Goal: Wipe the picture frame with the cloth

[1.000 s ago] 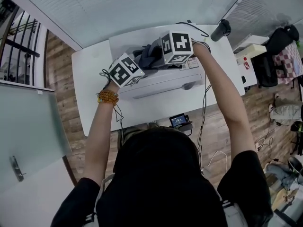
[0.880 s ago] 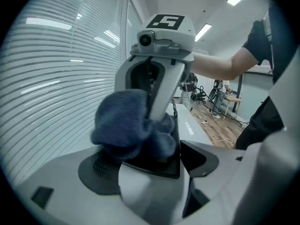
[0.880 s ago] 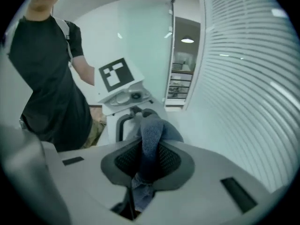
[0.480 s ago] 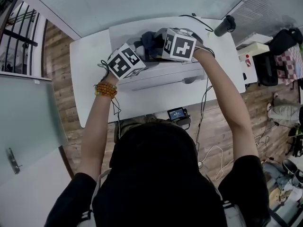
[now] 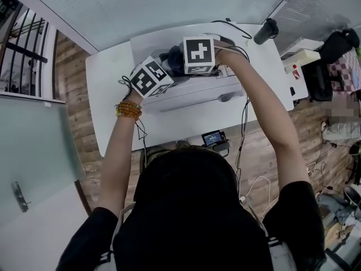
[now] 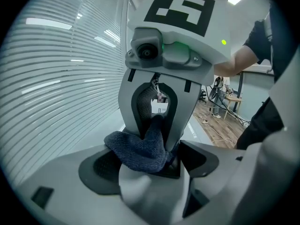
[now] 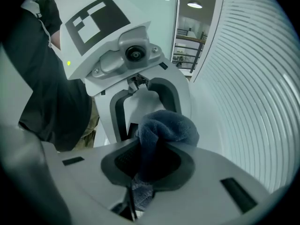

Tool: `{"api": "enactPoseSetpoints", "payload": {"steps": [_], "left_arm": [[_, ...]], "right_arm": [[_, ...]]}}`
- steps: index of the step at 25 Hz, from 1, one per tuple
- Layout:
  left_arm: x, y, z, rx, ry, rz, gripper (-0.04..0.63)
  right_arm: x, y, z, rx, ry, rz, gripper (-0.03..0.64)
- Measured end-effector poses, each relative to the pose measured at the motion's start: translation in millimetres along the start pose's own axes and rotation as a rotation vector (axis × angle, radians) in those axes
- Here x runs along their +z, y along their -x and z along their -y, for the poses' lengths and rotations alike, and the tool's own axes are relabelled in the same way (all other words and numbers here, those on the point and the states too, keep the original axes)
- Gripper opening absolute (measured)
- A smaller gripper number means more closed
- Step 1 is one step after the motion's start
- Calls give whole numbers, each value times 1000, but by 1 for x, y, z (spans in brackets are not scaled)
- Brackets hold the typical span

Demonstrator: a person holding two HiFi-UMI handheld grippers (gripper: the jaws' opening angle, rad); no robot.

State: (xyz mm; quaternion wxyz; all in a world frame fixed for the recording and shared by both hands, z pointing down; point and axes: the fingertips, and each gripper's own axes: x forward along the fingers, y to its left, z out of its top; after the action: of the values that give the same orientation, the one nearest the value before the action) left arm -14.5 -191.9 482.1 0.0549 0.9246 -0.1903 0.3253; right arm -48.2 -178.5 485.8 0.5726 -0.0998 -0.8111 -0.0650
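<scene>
cloth (image 6: 140, 149) is pinched between the facing tips of both tools. left gripper (image 6: 152, 170) is clenched on one fold, right gripper (image 7: 145, 165) on another. table (image 5: 110, 100) is seen beneath both.

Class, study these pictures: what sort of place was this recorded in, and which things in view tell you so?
Probably an office or lab workroom. A white table stands on a wood-plank floor, slatted blinds cover the wall beside it, and cables hang off the table's edge.
</scene>
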Motion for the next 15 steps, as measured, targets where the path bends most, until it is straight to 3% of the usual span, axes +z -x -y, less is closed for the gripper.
{"api": "enactPoseSetpoints", "payload": {"steps": [5, 7, 11, 15], "left_arm": [[-2, -1, 3, -4, 11, 2, 377], [-2, -2, 2, -10, 9, 4, 377], [-1, -1, 0, -12, 6, 6, 377], [-5, 0, 2, -13, 5, -1, 377]], "right_arm": [[-2, 18, -1, 46, 75, 149, 46], [-4, 31, 16, -48, 68, 180, 46], [-13, 25, 47, -288, 103, 60, 46], [-12, 8, 41, -322, 48, 27, 46]]}}
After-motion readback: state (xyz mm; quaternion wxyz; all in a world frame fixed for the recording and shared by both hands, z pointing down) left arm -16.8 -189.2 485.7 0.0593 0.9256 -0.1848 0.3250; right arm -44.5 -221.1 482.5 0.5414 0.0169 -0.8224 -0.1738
